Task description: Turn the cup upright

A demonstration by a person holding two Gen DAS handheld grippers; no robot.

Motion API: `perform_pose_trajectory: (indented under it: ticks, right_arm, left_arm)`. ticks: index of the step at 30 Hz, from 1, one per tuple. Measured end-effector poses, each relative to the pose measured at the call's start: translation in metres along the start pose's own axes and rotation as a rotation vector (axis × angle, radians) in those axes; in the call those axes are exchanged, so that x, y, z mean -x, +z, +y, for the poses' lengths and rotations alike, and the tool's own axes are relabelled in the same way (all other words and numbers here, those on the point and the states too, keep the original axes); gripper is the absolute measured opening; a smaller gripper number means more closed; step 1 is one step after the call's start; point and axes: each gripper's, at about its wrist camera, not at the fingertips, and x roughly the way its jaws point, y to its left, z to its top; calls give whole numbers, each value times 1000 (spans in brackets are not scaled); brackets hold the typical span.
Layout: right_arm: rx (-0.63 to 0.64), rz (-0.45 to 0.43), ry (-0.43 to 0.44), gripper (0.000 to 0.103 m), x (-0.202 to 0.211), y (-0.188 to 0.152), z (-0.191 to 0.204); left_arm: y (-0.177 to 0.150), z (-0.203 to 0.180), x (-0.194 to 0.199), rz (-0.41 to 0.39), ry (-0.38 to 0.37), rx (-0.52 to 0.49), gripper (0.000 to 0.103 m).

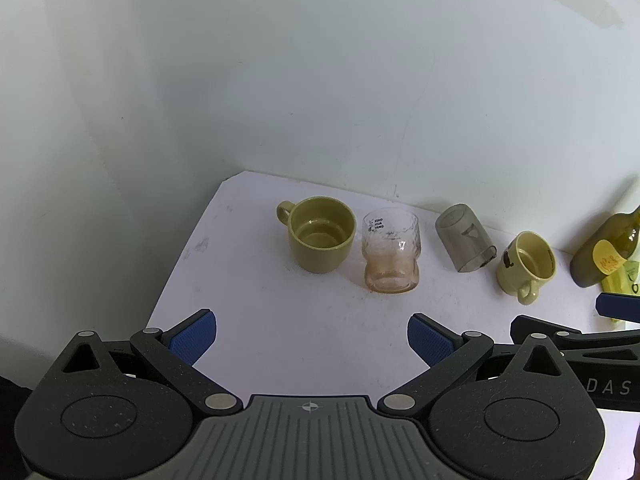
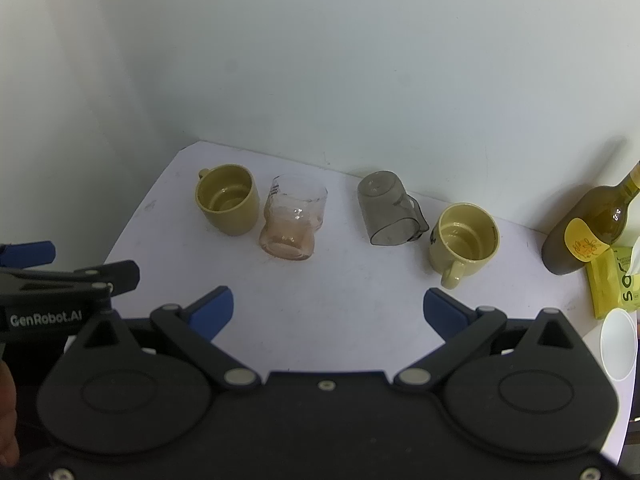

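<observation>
A smoky grey translucent cup (image 1: 464,238) stands upside down on the white table (image 1: 312,320), its rim on the surface; it also shows in the right wrist view (image 2: 390,210). An olive mug (image 1: 320,234) (image 2: 228,198), a pinkish textured glass (image 1: 391,256) (image 2: 292,218) and a pale yellow mug (image 1: 526,266) (image 2: 464,240) stand upright. My left gripper (image 1: 312,340) is open and empty, well short of the row. My right gripper (image 2: 328,312) is open and empty, also short of the cups.
A dark olive bottle with a yellow label (image 2: 588,228) (image 1: 606,254) stands at the right by the wall. A yellow packet (image 2: 610,284) and a white paper cup (image 2: 618,344) lie near the right edge. The wall runs close behind the cups.
</observation>
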Motion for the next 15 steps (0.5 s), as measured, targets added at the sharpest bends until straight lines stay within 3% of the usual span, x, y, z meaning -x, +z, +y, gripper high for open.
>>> perform_pose_trajectory:
  ticks: [15]
  right_arm:
    - [16, 6, 15, 103, 7, -13, 8]
  left_arm:
    - [-9, 9, 12, 9, 18, 3, 103]
